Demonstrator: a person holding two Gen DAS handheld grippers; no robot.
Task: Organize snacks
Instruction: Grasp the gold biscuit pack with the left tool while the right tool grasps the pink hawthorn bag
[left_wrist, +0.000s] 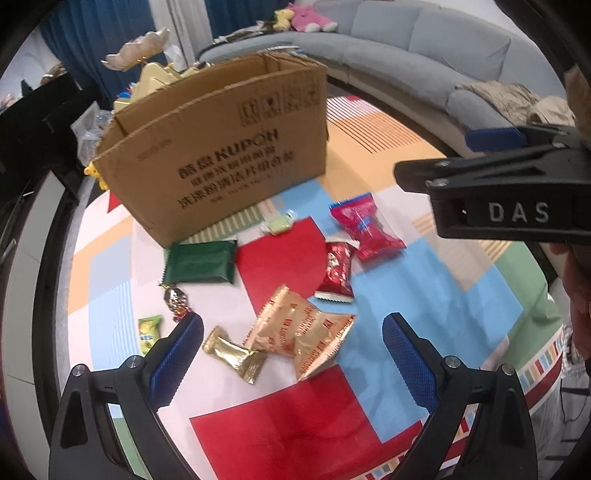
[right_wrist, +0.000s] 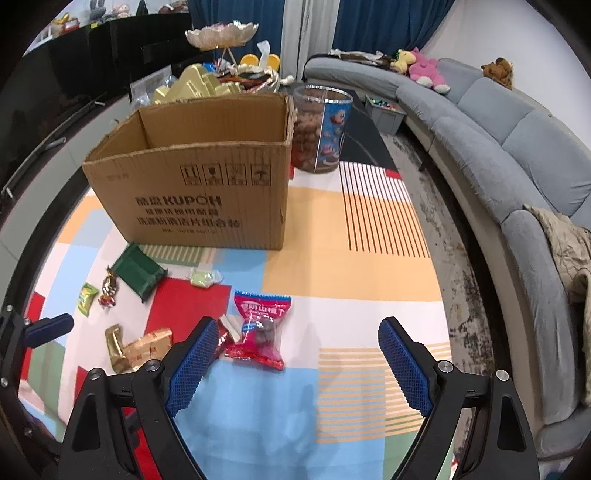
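Surface: a patchwork mat (right_wrist: 369, 258) in colour blocks carries everything; a grey sofa (right_wrist: 517, 147) curves round its right edge.
Far-left snacks: a small yellow-green packet (right_wrist: 87, 298) and a foil-wrapped sweet (right_wrist: 109, 290) lie nearest the mat's left edge, close together.
Green packet: a dark green packet (right_wrist: 138, 273) lies just in front of the box's left front corner.
Cardboard box: the open cardboard box (right_wrist: 195, 199) stands toward the mat's far side, its top flaps up; I cannot see its floor, so its contents are unknown.
Gold packets: a small gold packet (left_wrist: 236, 356) touches the larger gold packet (left_wrist: 303, 332), which looks crumpled; both lie left of centre, toward the near edge.
Left gripper: the left gripper (left_wrist: 291, 354) hangs above the gold pair, jaws wide apart and empty, the packets framed between its blue pads.
Centre snacks: a pale green sweet (right_wrist: 205, 277) lies near the box front; a red foil packet (left_wrist: 337, 275) lies beside the pink-red bag.
Pink-red bag: the pink-red bag (right_wrist: 260, 332) lies mid-mat, just beyond the right tongs' left pad.
Right gripper: the right gripper (right_wrist: 295, 365) is spread wide, nothing between its pads, tilted down at the mat.
Jar: a clear jar (right_wrist: 321, 129) of brown snacks stands behind the box's right corner.
Step in hand: by my reading, the approach before a first pick; every loose snack I can see lies outside the box.
Next move: likely lower each gripper so one packet sits squarely between the pads, close gently, lift, and carry over the box rim.
Care: the two touching gold packets may come up together or slip.
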